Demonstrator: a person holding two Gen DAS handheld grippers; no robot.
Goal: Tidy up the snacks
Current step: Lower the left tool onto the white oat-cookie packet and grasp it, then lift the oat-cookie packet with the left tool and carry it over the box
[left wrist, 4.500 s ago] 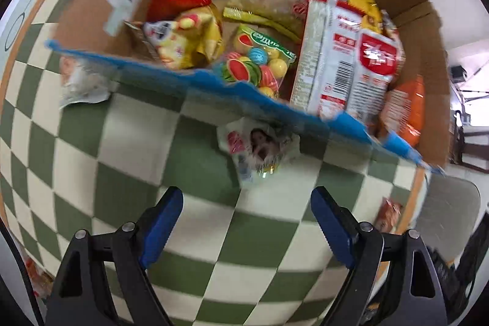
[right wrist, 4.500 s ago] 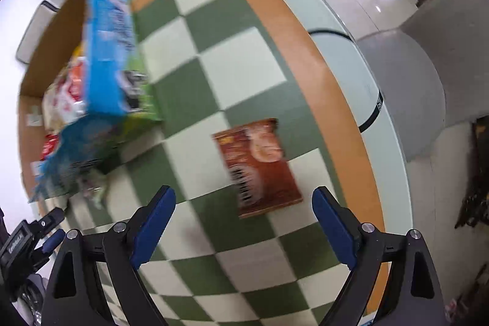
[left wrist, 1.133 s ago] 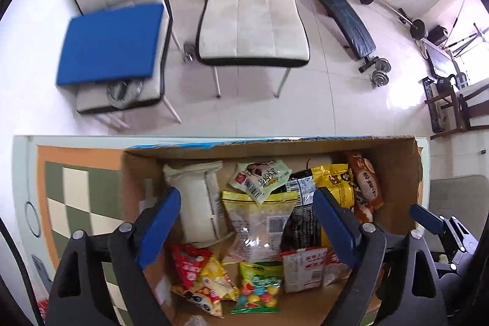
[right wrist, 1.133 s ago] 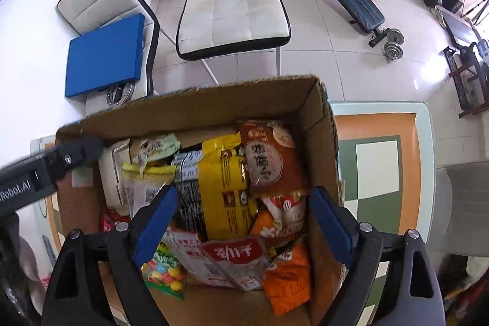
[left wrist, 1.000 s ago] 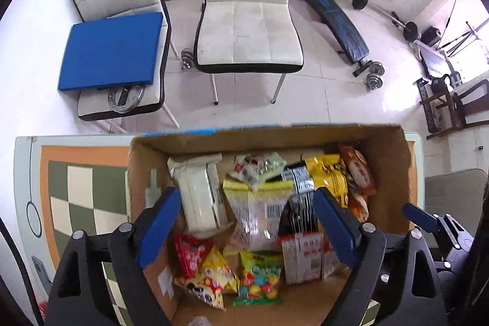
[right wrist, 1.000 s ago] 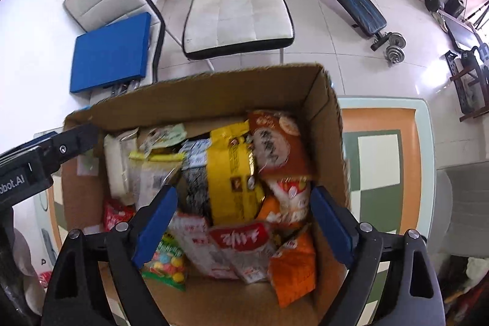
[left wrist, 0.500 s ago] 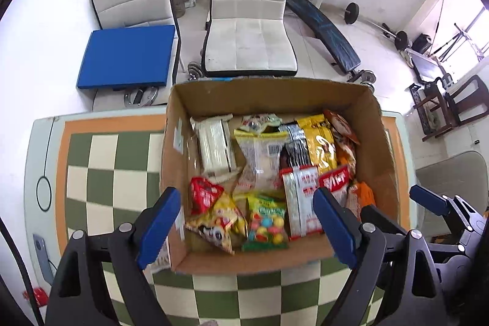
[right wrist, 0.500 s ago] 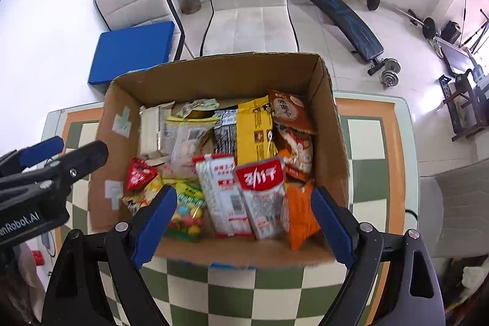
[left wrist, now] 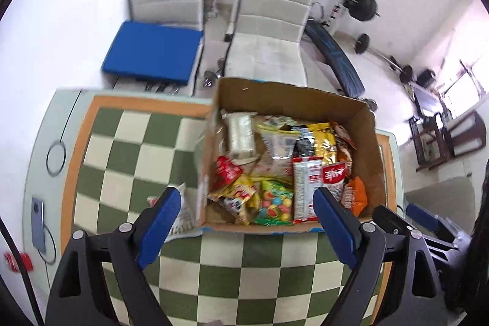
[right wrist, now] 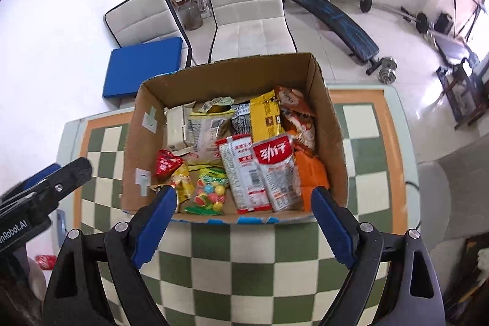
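A cardboard box (left wrist: pixel 371 142) (right wrist: pixel 331 124) full of snack packets stands on the green-and-white checkered table (left wrist: pixel 128 161) (right wrist: pixel 253 252). Inside lie red-and-white packets (right wrist: pixel 259 173), a yellow packet (right wrist: pixel 264 113), an orange one (right wrist: pixel 311 173) and a candy bag (right wrist: pixel 209 193). One white packet (left wrist: pixel 183 214) lies on the table outside the box's left wall. My left gripper (left wrist: pixel 246 229) hangs open and empty above the box's near edge. My right gripper (right wrist: pixel 243 226) is open and empty too, above the same edge. The right gripper's fingers (left wrist: pixel 421 214) show at the right of the left wrist view.
A phone (left wrist: pixel 38 223) lies near the table's left edge, and a red object (right wrist: pixel 45 261) is low on the left. Beyond the table stand two white chairs (right wrist: pixel 247 8), one with a blue cushion (right wrist: pixel 142 66), and a weight bench (right wrist: pixel 333 23).
Both grippers have risen and pulled back from over the box, so the whole box and more of the table now show. Both stay open and empty.
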